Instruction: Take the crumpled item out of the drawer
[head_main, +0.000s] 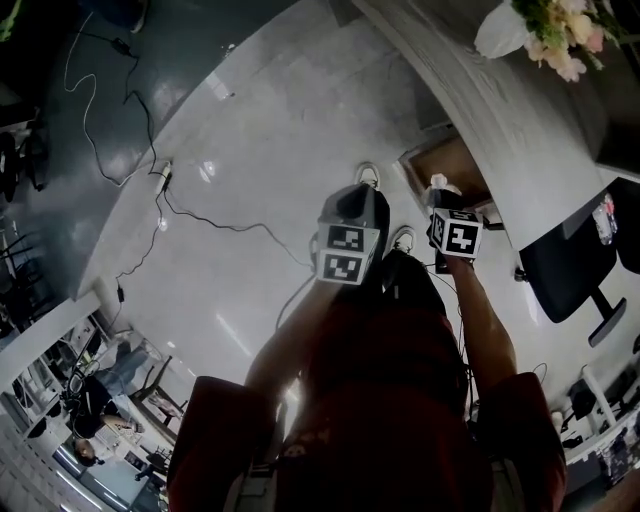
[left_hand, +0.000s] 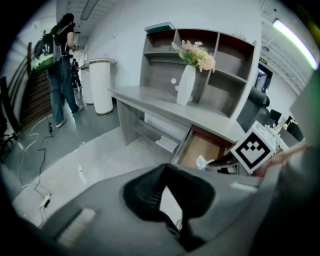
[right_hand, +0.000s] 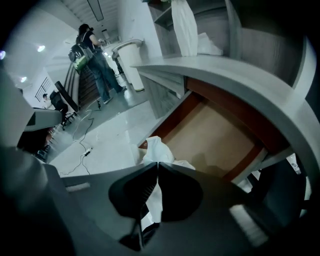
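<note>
In the right gripper view my right gripper (right_hand: 157, 165) is shut on a white crumpled item (right_hand: 156, 150), which bunches up past the jaw tips. Behind it lies the open wooden drawer (right_hand: 210, 135), its bottom bare. The head view shows the right gripper (head_main: 441, 197) holding the item (head_main: 440, 186) by the front edge of the drawer (head_main: 455, 160). My left gripper (head_main: 352, 198) hangs to the left over the floor. Its jaws are shut with nothing in them (left_hand: 165, 168). From there I see the right gripper (left_hand: 235, 159) and the item (left_hand: 201, 162).
A grey desk (left_hand: 165, 102) carries a white vase of flowers (left_hand: 186, 82) under open shelves. Cables (head_main: 160, 190) trail over the floor at the left. A black office chair (head_main: 570, 265) stands at the right. A person with a backpack (left_hand: 59, 65) stands far off.
</note>
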